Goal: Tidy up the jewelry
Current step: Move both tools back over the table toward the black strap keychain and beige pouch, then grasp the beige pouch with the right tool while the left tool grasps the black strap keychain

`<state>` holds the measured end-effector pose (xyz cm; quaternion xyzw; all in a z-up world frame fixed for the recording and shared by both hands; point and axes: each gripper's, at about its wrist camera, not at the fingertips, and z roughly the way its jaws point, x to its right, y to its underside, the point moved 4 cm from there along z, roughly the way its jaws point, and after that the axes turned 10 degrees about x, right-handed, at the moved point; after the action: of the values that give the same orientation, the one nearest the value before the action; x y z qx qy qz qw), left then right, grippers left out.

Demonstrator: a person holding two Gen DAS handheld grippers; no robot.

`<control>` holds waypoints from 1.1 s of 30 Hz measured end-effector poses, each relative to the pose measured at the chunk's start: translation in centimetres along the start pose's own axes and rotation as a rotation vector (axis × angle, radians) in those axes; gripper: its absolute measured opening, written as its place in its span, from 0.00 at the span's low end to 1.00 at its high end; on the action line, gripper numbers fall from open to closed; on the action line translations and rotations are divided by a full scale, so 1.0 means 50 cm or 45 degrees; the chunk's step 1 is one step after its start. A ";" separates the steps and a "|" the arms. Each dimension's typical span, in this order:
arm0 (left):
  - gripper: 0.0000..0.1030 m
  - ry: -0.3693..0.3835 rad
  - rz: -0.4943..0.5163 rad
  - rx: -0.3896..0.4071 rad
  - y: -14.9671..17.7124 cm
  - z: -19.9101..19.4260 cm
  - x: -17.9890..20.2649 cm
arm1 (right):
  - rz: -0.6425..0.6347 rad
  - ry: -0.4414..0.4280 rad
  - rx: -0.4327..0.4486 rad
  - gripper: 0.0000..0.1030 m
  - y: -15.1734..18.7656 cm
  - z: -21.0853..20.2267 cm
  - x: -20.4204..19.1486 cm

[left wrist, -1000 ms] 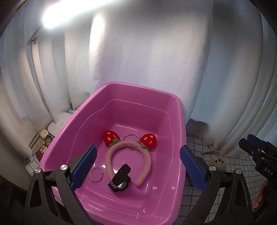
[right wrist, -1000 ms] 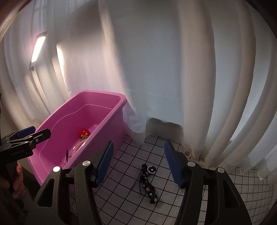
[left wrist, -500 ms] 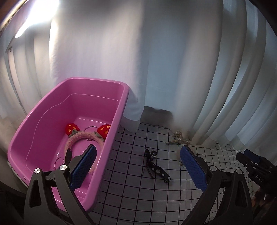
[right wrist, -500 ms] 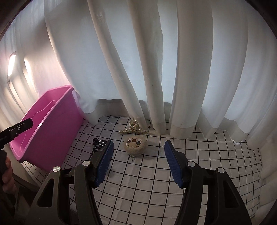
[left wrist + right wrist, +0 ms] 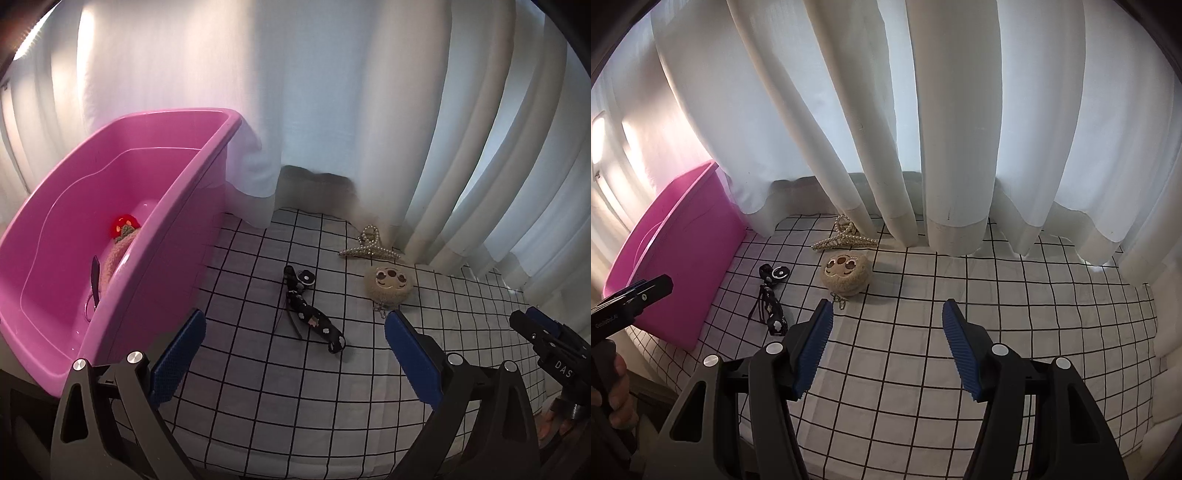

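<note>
From the left wrist view, the left gripper (image 5: 293,354) hangs over a grid-patterned cloth on the surface (image 5: 258,387), its blue fingers (image 5: 177,356) spread wide with nothing between them. A pink bin (image 5: 159,236) stands at the left; inside it lie a fuzzy pink headband (image 5: 116,254) with a red strawberry ear, a dark clip and what looks like a thin ring, though the bin wall hides most of them. On the cloth, well apart from the bin, a black floral strap (image 5: 310,314) lies nearest, with a pearl claw clip (image 5: 369,249) against the curtain (image 5: 332,92) at the far side and a round plush charm (image 5: 388,284) just near of it. The right gripper's tip enters at the right edge. From the right wrist view, the right gripper (image 5: 886,343) points down at bare cloth, its fingers (image 5: 812,350) likewise parted and empty; the plush charm (image 5: 846,273) sits just beyond the left finger, the pearl claw clip (image 5: 844,238) behind it, the black floral strap (image 5: 770,302) to the left beside the pink bin (image 5: 683,258). The step in hand seems to be choosing the next loose piece. To do it well, each gripper should likely centre one item between its fingers, come down until both tips meet the cloth, and close on the item's bulk: the charm's body rather than its chain, the strap across its width so that it does not slip.
</note>
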<state>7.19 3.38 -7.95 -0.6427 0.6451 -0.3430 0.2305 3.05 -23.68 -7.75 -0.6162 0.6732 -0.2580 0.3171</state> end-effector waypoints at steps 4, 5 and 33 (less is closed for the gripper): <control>0.93 -0.030 0.000 -0.041 0.025 0.024 0.001 | -0.003 -0.012 -0.036 0.58 0.015 0.023 0.004; 0.93 -0.037 -0.004 -0.052 0.030 0.029 -0.001 | -0.004 -0.016 -0.045 0.58 0.019 0.030 0.005; 0.93 -0.152 0.010 -0.156 0.116 0.226 -0.045 | -0.078 -0.072 -0.208 0.63 0.045 0.268 -0.046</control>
<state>11.80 3.59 -19.99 -0.6724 0.6525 -0.2632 0.2301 11.62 -20.57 -18.05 -0.6674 0.6635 -0.1945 0.2766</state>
